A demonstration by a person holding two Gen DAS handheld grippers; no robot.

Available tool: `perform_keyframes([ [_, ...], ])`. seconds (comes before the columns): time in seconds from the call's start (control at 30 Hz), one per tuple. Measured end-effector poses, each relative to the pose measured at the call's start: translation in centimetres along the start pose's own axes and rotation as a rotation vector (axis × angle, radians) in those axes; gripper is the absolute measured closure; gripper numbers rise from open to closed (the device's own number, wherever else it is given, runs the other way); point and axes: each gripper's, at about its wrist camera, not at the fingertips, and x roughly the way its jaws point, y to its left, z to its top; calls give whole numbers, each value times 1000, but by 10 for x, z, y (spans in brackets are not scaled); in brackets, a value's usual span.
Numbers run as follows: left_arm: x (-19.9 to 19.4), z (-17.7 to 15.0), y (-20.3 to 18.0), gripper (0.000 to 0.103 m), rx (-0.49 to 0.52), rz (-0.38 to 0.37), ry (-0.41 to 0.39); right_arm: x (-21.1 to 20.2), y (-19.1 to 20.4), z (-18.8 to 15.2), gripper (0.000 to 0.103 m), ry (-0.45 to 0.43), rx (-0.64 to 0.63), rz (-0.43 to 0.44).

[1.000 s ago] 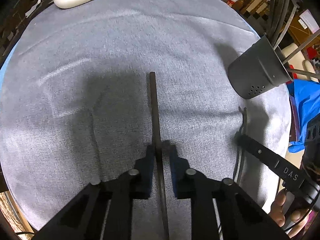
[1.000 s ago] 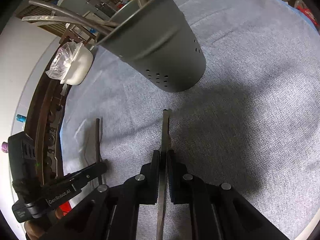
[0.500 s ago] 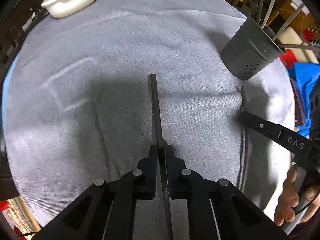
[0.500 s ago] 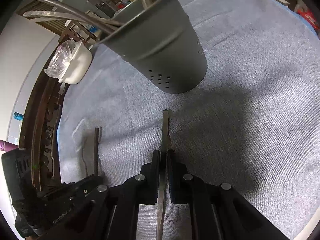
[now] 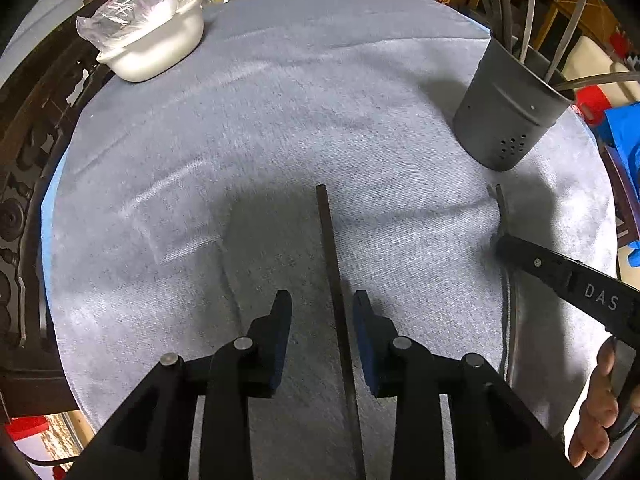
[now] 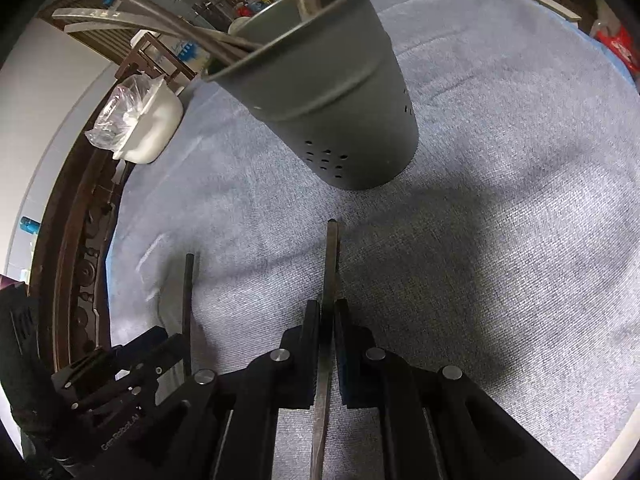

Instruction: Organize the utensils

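A dark grey utensil holder [image 5: 508, 120] with several utensils in it stands on the grey tablecloth at the right; in the right wrist view the holder [image 6: 332, 92] is just ahead. My left gripper [image 5: 321, 312] is open, with a thin dark utensil handle [image 5: 330, 248] lying on the cloth between its fingers, closer to the right one. My right gripper [image 6: 327, 316] is shut on a flat metal utensil handle [image 6: 330, 256] that points toward the holder's base. The left gripper's utensil also shows in the right wrist view [image 6: 187, 292].
A white pot [image 5: 156, 44] covered with a plastic bag sits at the far left of the round table [image 5: 280, 120]. A dark carved wooden edge [image 6: 76, 248] runs along the left. Blue cloth [image 5: 624, 148] lies off the right side.
My left gripper has opened and let go of the thin dark utensil, which now lies on the cloth. The left view has risen and tilted. The right gripper stays shut on its utensil.
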Motion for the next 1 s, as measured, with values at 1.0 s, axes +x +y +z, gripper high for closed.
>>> perform_keyframes([
  [1.0,41,36,20,36,-5,-93,104,17,30,16,93,131,-86,-183],
])
